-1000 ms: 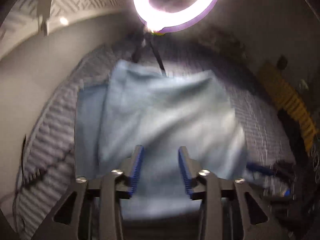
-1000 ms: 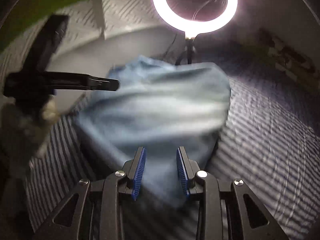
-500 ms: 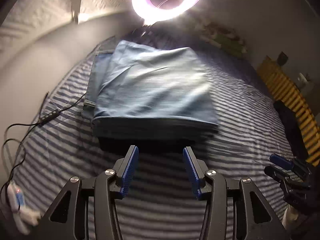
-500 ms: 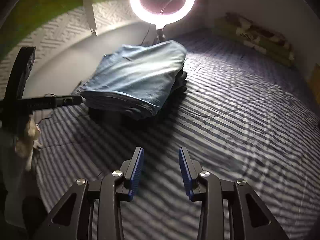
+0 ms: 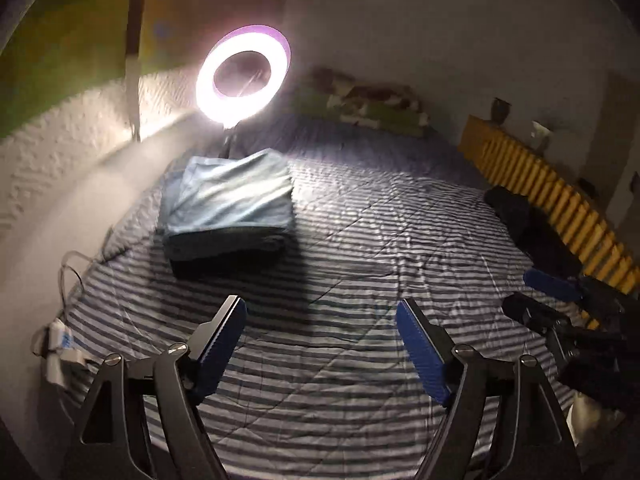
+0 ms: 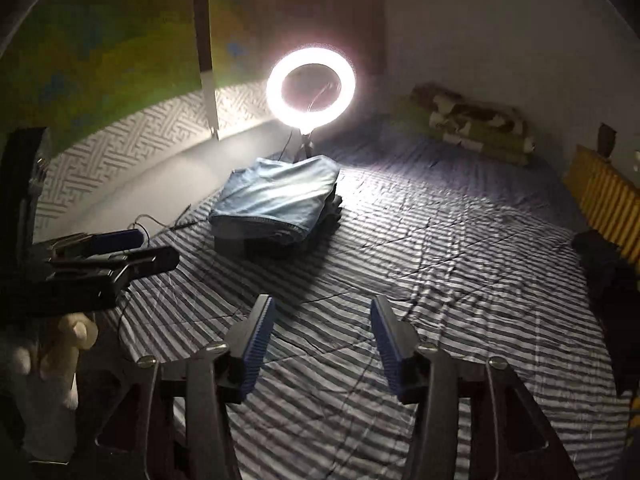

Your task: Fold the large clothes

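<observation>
One folded stack of jeans (image 5: pixel 230 204) lies on the striped bed (image 5: pixel 380 248), at its far left, just in front of the lit ring lamp (image 5: pixel 243 80). The top garment is pale blue denim, folded flat into a rough rectangle; darker folded layers show beneath it along the near edge and, in the right wrist view, at the right side of the jeans (image 6: pixel 280 208). The stack sits squarely, its near edge casting a dark shadow on the cover.

Both tools are well apart from the stack, over bare bedcover at the near side. The left gripper (image 5: pixel 322 344) has its jaws wide and opening, with nothing between the blue pads (image 5: pixel 222 342). The right gripper (image 6: pixel 322 344) is at a medium gap, also opening, likewise empty between its pads (image 6: pixel 258 340). Each gripper shows in the other's view: the right one at the right edge of the left view, the left one at the left edge of the right view, with a pale gloved hand (image 6: pixel 60 352) below it.

A cable (image 6: pixel 168 226) runs along the left edge of the bed, near the stack. Dark clothing (image 5: pixel 520 220) lies at the right side of the bed beside a yellow slatted rail (image 5: pixel 560 200). Pillows (image 6: pixel 472 124) rest against the far wall.
</observation>
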The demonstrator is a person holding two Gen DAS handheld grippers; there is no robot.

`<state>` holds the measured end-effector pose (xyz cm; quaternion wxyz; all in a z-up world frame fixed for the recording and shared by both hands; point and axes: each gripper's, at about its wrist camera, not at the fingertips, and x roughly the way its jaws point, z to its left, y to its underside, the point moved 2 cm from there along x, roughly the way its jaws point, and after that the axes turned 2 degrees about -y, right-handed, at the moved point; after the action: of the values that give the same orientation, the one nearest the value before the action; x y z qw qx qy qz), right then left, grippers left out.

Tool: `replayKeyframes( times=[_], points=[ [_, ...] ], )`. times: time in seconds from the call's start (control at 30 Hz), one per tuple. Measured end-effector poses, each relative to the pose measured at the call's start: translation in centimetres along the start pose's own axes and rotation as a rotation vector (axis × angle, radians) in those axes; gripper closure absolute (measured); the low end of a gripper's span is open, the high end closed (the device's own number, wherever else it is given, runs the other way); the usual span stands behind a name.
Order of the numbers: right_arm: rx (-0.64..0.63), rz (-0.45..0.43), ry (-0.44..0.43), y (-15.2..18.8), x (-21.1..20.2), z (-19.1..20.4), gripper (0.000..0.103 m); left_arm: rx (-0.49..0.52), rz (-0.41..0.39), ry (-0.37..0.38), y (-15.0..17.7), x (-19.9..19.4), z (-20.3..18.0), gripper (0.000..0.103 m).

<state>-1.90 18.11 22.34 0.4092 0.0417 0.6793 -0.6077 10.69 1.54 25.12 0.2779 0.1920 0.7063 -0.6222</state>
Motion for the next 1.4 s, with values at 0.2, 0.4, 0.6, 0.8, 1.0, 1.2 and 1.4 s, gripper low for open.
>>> replayKeyframes(
  times=[0.2, 0.4, 0.6, 0.8, 1.0, 1.2, 1.4],
  points=[
    [0.048, -0.042, 0.050, 3.3, -4.4, -0.2, 0.047, 0.002, -0.046, 0.024, 4.3, -4.6, -4.2, 0.008],
    [0.119, -0.052, 0.117, 7.3, -6.4, -1.0, 0.036, 0.013, -0.016, -0.015, 7.5, -4.3, -5.7, 0.007],
    [0.210, -0.021, 0.158, 9.8, -5.9, -2.2, 0.030, -0.009, 0.010, -0.052, 9.2, -3.4, -4.4, 0.000],
    [0.182, -0.006, 0.208, 10.3, -5.0, -1.9, 0.020, -0.040, 0.067, -0.086, 9.9, -1.1, -2.6, 0.000],
    [0.209, 0.000, 0.221, 10.9, -3.8, -2.0, 0.017, -0.035, 0.094, -0.090, 10.1, 0.7, -2.0, 0.000],
    [0.190, 0.024, 0.210, 11.3, -2.8, -1.5, 0.017, -0.048, 0.106, -0.086, 10.4, 1.7, -1.5, 0.000],
    [0.171, 0.033, 0.201, 11.4, -2.2, -1.1, 0.017, -0.056, 0.127, -0.096, 10.5, 2.8, -0.7, 0.000]
  ],
)
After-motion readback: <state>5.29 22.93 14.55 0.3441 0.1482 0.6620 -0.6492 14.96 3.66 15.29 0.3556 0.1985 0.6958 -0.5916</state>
